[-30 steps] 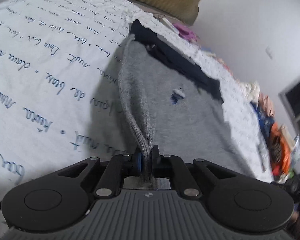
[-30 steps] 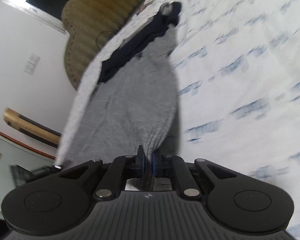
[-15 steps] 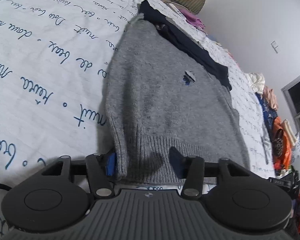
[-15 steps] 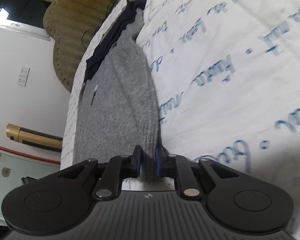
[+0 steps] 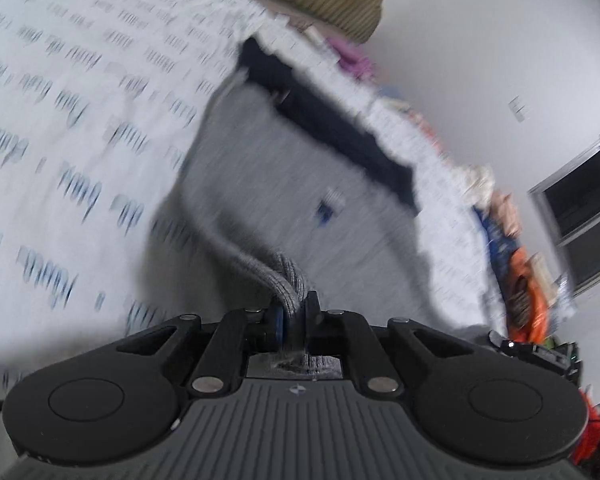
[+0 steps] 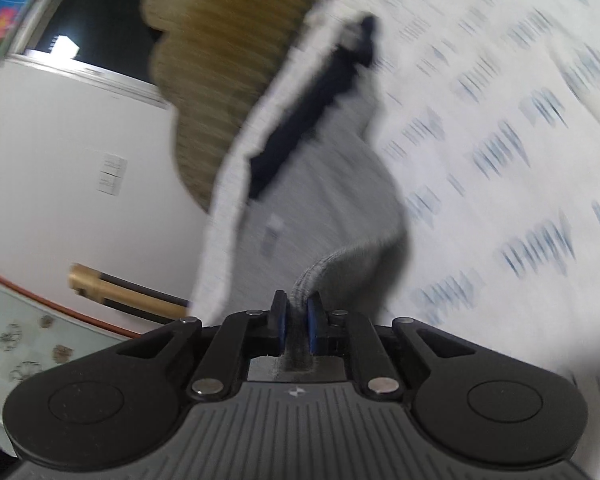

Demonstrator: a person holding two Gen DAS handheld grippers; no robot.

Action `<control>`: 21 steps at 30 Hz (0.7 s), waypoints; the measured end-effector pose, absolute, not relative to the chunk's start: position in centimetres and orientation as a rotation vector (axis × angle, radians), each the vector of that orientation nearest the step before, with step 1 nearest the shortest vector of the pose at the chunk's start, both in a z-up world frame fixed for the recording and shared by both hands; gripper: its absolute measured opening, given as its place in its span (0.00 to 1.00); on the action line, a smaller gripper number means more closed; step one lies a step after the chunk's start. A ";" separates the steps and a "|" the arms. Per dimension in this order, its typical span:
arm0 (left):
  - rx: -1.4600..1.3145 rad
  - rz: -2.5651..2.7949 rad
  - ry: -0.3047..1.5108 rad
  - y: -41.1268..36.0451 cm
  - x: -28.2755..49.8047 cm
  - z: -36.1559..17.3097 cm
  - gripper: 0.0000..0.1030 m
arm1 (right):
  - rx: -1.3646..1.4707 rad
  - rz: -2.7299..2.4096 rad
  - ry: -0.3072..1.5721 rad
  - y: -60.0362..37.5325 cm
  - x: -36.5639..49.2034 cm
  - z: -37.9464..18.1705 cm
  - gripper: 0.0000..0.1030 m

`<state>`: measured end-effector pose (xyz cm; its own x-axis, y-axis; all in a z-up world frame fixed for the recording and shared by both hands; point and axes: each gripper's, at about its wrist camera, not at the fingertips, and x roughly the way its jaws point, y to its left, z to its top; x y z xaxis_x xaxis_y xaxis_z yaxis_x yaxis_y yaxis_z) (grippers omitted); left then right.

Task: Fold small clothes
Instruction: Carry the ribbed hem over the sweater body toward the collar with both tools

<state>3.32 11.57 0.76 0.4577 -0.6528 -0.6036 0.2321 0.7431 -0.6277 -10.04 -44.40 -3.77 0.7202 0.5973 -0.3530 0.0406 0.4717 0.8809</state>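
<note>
Each camera sits on its own gripper, very near the bed (image 5: 72,128), and looks forward and downward. Both views share the grey sweater (image 5: 284,184) and the headboard (image 6: 228,52).

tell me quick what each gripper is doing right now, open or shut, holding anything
Left gripper: jaws just closed again, now shut on the ribbed hem of the grey sweater.
Right gripper: shut on the same sweater's hem.

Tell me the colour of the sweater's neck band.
Dark navy neck band, on a grey sweater; clearest in left wrist view.
</note>
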 end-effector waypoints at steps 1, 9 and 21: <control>-0.519 -0.581 0.928 11.4 4.2 1.5 0.09 | 1.041 0.391 0.685 -44.8 -9.4 -3.0 0.10; -0.508 -0.615 0.912 7.5 11.3 3.9 0.09 | 1.006 0.387 0.604 -46.4 -1.4 0.6 0.12; -0.526 -0.636 0.948 10.3 6.7 1.9 0.10 | 1.018 0.300 0.900 -43.3 -5.8 -5.5 0.74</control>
<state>6.69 10.33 1.90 0.4303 -0.6993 -0.5709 0.2631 0.7021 -0.6617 -5.85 -43.33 -5.52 0.6181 0.6009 -0.5068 0.1765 0.5221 0.8344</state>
